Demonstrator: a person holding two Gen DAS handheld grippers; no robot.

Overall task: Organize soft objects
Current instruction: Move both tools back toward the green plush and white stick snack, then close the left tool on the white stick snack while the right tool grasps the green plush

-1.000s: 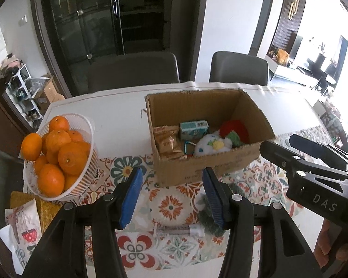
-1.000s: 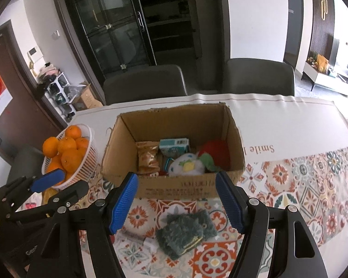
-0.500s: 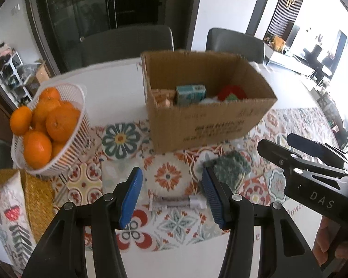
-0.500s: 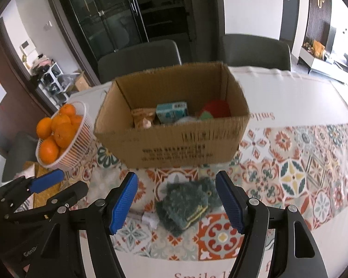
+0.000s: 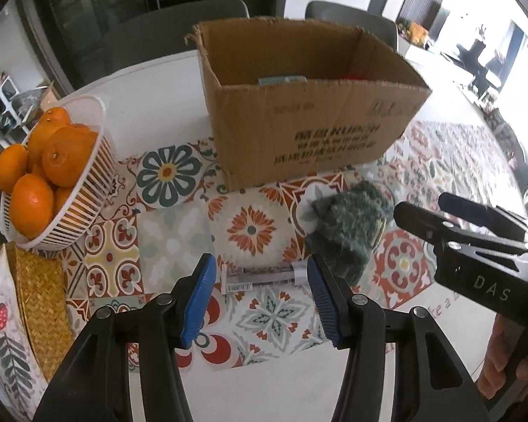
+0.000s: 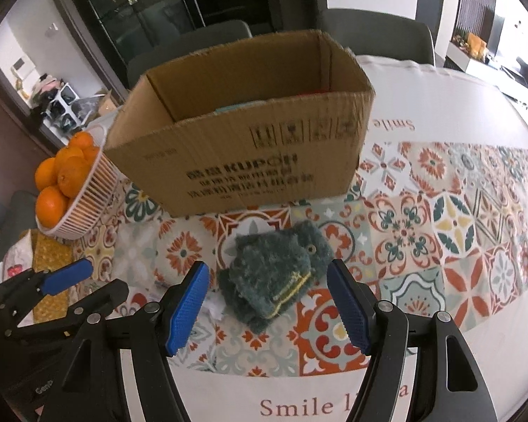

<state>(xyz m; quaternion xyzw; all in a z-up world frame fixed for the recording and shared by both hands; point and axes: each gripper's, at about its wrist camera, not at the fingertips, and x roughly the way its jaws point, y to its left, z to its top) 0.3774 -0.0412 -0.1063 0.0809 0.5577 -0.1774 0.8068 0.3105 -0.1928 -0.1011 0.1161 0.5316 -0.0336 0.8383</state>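
From the left wrist we see our left gripper [image 5: 260, 295] spread wide above a small tube [image 5: 264, 276] lying crosswise, the green fuzzy cloth [image 5: 348, 228] just right of it; beyond stands the cardboard box [image 5: 309, 133], its contents barely visible, and a basket [image 5: 84, 204] of oranges [image 5: 67, 154]. From the right wrist, our right gripper [image 6: 267, 306] gapes empty around the cloth [image 6: 278, 274], which lies folded on the tablecloth [image 6: 440, 218] before the box [image 6: 246, 165], long axis running diagonally.
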